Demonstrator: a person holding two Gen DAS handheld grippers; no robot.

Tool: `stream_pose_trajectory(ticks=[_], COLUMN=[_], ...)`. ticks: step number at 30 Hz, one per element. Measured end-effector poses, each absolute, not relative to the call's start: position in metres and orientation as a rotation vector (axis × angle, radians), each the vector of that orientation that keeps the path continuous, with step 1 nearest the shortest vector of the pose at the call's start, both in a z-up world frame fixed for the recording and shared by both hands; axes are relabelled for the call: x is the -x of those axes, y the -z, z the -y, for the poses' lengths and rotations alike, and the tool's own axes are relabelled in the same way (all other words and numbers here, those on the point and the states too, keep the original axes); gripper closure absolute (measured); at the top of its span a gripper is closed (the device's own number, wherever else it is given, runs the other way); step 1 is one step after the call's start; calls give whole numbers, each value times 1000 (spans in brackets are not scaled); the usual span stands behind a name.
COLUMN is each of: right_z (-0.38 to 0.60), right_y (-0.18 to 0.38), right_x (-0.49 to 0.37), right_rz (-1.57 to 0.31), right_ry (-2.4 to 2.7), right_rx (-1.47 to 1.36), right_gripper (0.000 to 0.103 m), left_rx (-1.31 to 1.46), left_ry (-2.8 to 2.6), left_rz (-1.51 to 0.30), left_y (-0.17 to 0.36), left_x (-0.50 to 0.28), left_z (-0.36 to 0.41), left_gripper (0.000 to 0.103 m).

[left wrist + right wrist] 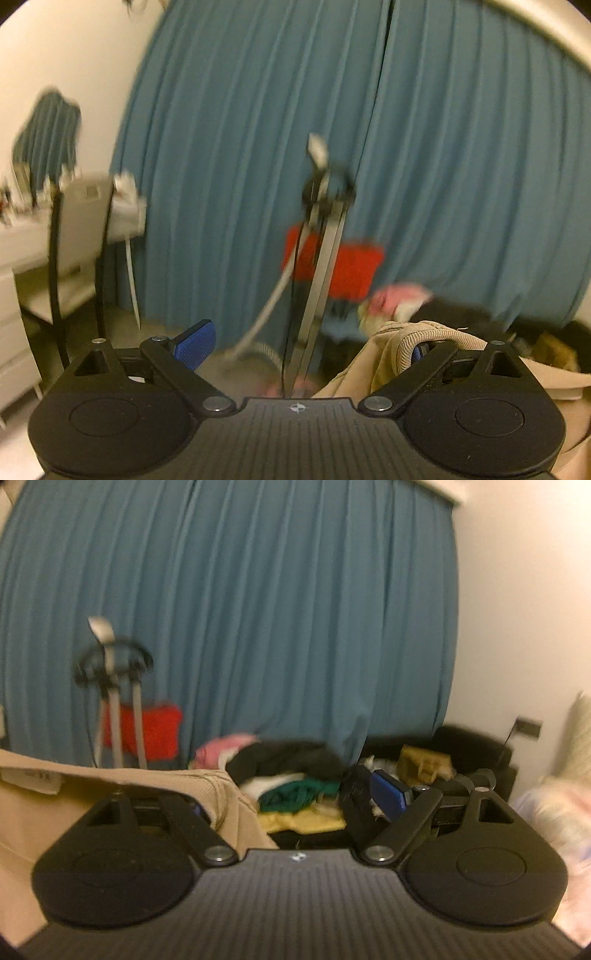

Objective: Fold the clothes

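Observation:
A beige corduroy garment (424,338) lies draped over the right finger of my left gripper (306,349) and hides most of that finger's blue pad. The left blue pad (195,347) stands bare, and the jaws are wide open with nothing pinched between them. In the right wrist view the same beige garment (110,790), with a white label, covers the left finger of my right gripper (293,802). Its right blue pad (389,795) is bare, and the jaws are open. Beyond them lies a pile of clothes (291,775) in pink, black, green and yellow. Both views are motion-blurred.
A blue curtain (332,110) fills the background. In front of it stands a metal stand (321,240) with something red (354,269) behind it. A black-framed chair (74,258) and a white desk are at the left. A black seat (472,746) and pale bedding (554,805) are at the right.

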State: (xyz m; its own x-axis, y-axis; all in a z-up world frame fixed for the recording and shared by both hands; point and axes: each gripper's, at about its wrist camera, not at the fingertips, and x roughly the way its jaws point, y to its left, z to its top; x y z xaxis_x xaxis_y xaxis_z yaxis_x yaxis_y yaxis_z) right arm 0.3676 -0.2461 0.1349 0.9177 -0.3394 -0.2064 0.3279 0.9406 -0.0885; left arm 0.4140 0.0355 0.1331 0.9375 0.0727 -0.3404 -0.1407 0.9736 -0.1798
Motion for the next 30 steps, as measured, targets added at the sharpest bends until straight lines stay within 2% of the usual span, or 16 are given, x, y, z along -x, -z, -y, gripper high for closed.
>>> stream_pose_trajectory(ticks=[4, 6, 9, 11, 15, 18, 25, 30], right_z=[260, 267, 268, 265, 253, 246, 230, 216], right_y=[-34, 13, 60, 71, 67, 52, 10, -26], right_x=[-469, -502, -532, -543, -542, -525, -444, -335], right_rz=[-404, -557, -707, -790, -886, -899, -685, -562], right_ry=[306, 267, 147, 86, 16, -22, -21, -33], right_rx=[36, 4, 10, 13, 29, 25, 8, -38], right_gripper=[18, 18, 18, 18, 18, 18, 18, 18], left_rx=[183, 136, 111, 110, -62, -177, -208, -43], left_ry=[-111, -92, -10, 45, 140, 186, 173, 130], left_rz=[-534, -643, -814, -921, -998, -924, -654, -549], left_y=[-24, 29, 73, 90, 83, 59, 14, -20], left_x=[-531, -559, -590, -603, -605, -571, -446, -318], left_z=[-40, -35, -38, -43, -38, -28, -34, -44], left_gripper=[5, 6, 7, 7, 3, 2, 0, 0])
